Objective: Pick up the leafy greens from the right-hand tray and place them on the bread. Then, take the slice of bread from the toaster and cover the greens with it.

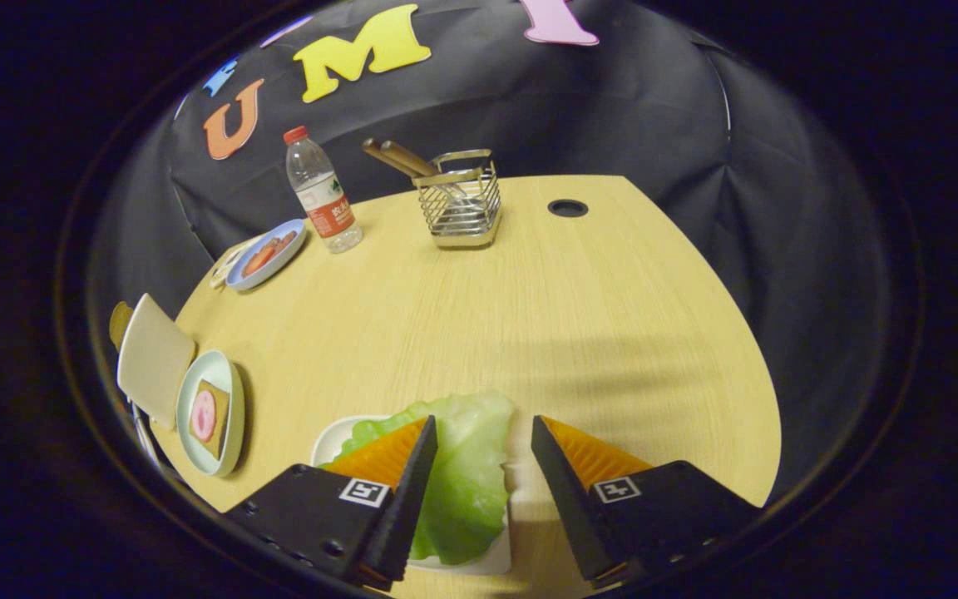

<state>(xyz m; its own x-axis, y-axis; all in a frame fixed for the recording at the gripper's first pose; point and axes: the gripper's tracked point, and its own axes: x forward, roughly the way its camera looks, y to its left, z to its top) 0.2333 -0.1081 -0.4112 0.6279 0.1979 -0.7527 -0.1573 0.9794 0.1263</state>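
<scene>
Two fingers of the claw (pixel 483 433) stand spread wide apart, gripping nothing, over the near edge of the pale wooden table (pixel 579 333). Between them and partly under the left finger lies the light green leaf of lettuce (pixel 466 466), resting in a shallow white tray (pixel 333 437) whose rim shows beside the left finger and beneath the leaf's near end. The right finger sits just beside the leaf, over bare table, and I cannot tell whether either finger touches the greens.

Well to the left, near the table's edge, a pale green round plate (pixel 229 399) carries a brown square slice of bread (pixel 211 418) topped with a pink round piece of ham (pixel 203 415). Just behind that plate stands a cream-coloured toaster (pixel 150 358), with a tan slice of bread (pixel 119 323) peeking out of its far side.

Farther back on the left sits a light blue plate (pixel 294 243) holding reddish food pieces (pixel 267 254). Beside it stands a clear plastic water bottle with a red cap and red label (pixel 323 193). At the far middle of the table is a metal wire cutlery basket (pixel 461 204) with brown wooden handles (pixel 396 156) leaning out to the left, and to its right a dark round hole (pixel 567 208) in the tabletop.
</scene>
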